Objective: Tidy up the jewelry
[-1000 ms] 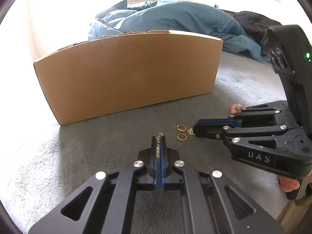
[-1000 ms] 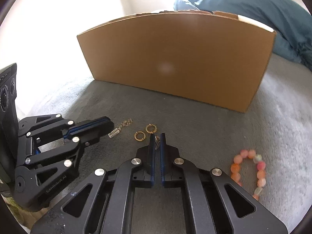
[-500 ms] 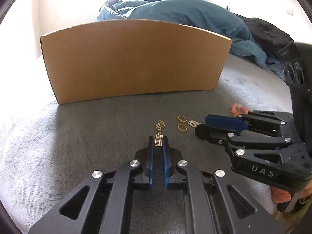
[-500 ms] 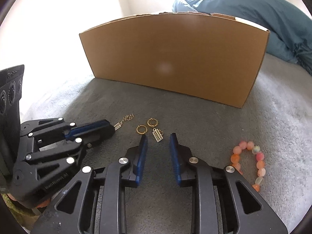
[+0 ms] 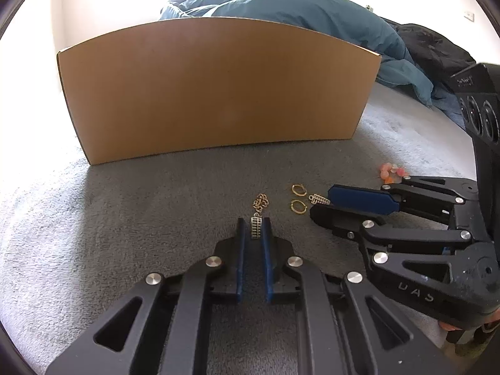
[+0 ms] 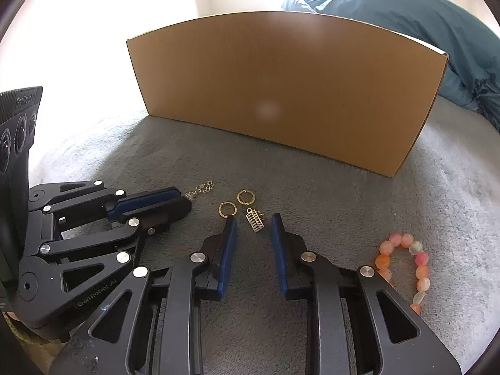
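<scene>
So both grippers sit low on the grey carpet [image 6: 312,187], pointing toward a cardboard box [image 6: 281,93] that stands along the far side. The left gripper [image 5: 253,231] has its blue pads [image 5: 240,250] parted just a little, and a small ladder-shaped charm [image 5: 256,227] lies on the carpet right between the tips, not pinched as far as I can see; the gold chain [image 5: 261,201] attached to it is bunched up just past the tips, toward the box. The right gripper [image 6: 251,228] is spread wide, with a second ladder charm [image 6: 255,218] lying between the fingertips, touching neither pad from what I can tell. Two gold hoop earrings [image 6: 234,203] lie just beyond it, close together, between the two grippers. Over toward the right side of the carpet there's a pink and orange bead bracelet [image 6: 406,268] lying flat, right beside the right gripper's outer arm. A rumpled teal duvet [image 5: 297,9] is piled up behind the box.
</scene>
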A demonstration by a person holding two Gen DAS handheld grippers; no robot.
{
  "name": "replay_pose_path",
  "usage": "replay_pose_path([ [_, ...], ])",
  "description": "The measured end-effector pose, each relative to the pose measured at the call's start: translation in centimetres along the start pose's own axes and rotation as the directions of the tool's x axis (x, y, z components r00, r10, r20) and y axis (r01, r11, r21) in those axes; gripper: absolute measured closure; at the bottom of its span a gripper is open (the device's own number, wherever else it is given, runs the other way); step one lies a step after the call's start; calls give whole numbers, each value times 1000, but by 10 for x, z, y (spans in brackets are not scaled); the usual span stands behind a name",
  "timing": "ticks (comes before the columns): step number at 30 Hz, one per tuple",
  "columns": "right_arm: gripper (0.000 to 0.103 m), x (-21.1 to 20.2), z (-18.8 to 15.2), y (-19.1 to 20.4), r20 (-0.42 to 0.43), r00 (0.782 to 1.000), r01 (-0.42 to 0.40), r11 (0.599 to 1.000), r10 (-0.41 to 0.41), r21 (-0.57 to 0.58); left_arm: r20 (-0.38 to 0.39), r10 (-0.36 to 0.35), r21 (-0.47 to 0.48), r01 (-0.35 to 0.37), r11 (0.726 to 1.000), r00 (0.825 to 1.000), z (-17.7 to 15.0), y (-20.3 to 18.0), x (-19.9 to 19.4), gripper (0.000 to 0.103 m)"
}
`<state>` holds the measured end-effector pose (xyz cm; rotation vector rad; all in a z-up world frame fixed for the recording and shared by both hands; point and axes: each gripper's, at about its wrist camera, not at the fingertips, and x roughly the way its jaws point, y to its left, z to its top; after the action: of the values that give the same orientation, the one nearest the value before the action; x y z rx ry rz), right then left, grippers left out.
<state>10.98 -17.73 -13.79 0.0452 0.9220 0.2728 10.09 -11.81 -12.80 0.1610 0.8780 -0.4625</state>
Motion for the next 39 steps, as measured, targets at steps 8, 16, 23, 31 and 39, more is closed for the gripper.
replay_pose_path([
  [8,96,1,1,-1,-4,1000,-9,1000,9,17,9,2,-2,-2,1000,1000,2,-2,-2,91],
  [16,100,-1,1,-6,5,1000,-18,999,18,47,48,-33,-7,33,999,998,1,1,-13,81],
  [23,101,-8,-1,-13,20,1000,-14,997,13,77,35,-58,-6,58,998,998,0,3,-9,78],
  [31,101,-18,-4,-21,21,1000,-17,995,15,97,8,-45,-14,45,999,999,1,3,-4,78],
  [39,89,-21,-2,-18,14,1000,-28,997,27,70,7,-43,-6,43,999,999,3,3,-2,78],
])
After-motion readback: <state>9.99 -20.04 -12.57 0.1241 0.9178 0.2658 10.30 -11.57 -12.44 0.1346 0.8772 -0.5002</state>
